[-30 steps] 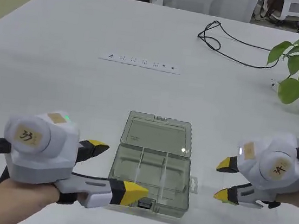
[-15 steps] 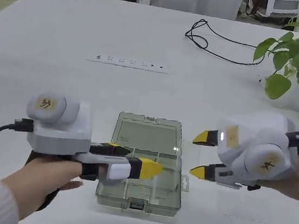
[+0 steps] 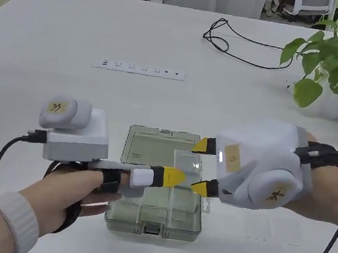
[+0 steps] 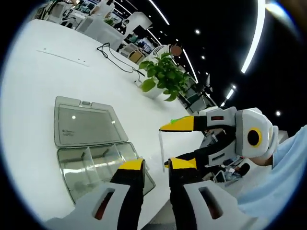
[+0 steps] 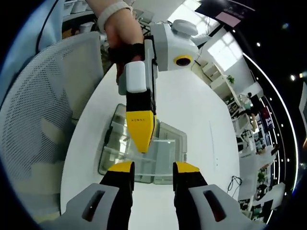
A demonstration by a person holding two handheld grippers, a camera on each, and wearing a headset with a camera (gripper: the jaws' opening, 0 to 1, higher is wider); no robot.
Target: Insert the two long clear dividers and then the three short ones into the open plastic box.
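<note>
The right hand-held gripper [image 3: 202, 166], centre right of the head view, holds a short clear divider [image 5: 160, 160] edgewise: its two yellow-tipped jaws stand wide, one on each end of the panel. In the left gripper view the divider appears as a thin upright line spanning those two tips. The left hand-held gripper [image 3: 172, 176] enters from the lower left, gripped by a hand [image 3: 68, 197]. Its jaws stand a narrow gap apart, with the tip at the upper corner of the divider in the right gripper view. Contact with the panel cannot be determined. Both grippers and the divider are above the open plastic box [image 3: 145, 222], which sits on the white worktop [image 3: 74, 41] at lower centre with its lid [image 3: 154, 146] laid flat on the far side. Clear partitions [image 4: 116, 155] stand in the box base. A power strip [image 3: 140, 69] lies at upper centre, a black cable [image 3: 240, 46] beyond it, and a plant [image 3: 332, 54] at upper right.
</note>
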